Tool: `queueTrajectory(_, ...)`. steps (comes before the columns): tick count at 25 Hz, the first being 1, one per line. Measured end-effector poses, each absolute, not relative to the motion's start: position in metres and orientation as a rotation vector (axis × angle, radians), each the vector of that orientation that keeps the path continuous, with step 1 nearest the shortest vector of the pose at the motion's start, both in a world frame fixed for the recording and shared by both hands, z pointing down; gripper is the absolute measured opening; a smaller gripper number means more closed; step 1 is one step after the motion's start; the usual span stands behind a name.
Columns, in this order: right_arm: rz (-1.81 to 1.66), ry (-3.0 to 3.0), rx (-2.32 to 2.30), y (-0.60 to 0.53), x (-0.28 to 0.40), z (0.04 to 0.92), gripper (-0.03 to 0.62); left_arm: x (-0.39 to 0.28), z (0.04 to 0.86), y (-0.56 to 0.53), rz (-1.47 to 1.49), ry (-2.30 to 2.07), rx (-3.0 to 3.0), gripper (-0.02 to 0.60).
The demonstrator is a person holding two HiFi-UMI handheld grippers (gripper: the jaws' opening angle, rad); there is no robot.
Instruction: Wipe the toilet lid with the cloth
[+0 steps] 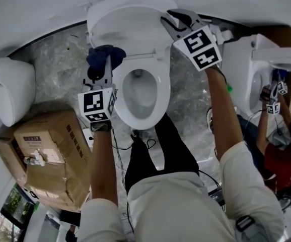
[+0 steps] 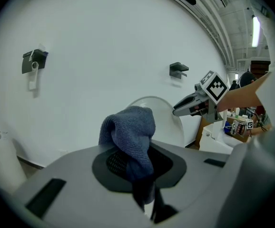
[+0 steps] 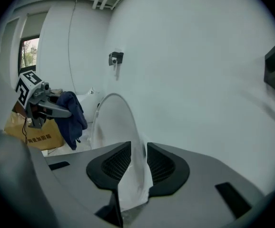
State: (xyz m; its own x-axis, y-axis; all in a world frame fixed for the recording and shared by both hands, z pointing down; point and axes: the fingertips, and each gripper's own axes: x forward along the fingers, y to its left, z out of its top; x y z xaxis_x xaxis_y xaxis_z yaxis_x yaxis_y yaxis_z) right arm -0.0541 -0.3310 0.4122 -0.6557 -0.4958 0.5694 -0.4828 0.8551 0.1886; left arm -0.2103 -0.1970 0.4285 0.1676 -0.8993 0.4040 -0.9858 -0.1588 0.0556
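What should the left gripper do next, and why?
Probably bring the blue cloth up to the raised toilet lid: the left gripper grips it clear of the lid, whose edge sits between the fingers of the right gripper.

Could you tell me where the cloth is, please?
Head view, left of centre: the blue cloth is clamped in the left hand-held gripper, beside the raised toilet lid.

The left arm (image 1: pixel 101 160) and the right arm (image 1: pixel 221 105) were seen stretched forward, a gripper carried in each hand. The left gripper (image 1: pixel 103 69) was clamped on a blue cloth (image 1: pixel 105 54). The right gripper (image 1: pixel 171 24) was held further forward, its jaws slightly parted with the toilet lid's (image 1: pixel 128 26) edge between them.
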Motion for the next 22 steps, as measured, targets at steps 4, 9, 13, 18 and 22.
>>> queueTrajectory(4,-0.098,-2.33,0.706,-0.332,-0.055,0.422,0.107,-0.216,0.423,-0.182,0.406,-1.816,2.129,0.051)
queueTrajectory(9,-0.171,-2.268,0.66,-0.329,-0.053,0.427,0.106,-0.226,0.408,-0.169,0.348,-1.854,2.094,0.051)
queueTrajectory(13,-0.149,-2.277,0.646,-0.323,-0.052,0.424,0.106,-0.236,0.394,-0.162,0.339,-1.881,2.088,0.051)
queueTrajectory(18,-0.163,-2.239,0.662,-0.305,-0.049,0.417,0.106,-0.247,0.377,-0.146,0.322,-1.895,2.102,0.051)
queueTrajectory(22,-0.158,-2.222,0.684,-0.289,-0.046,0.417,0.106,-0.256,0.371,-0.129,0.303,-1.899,2.112,0.051)
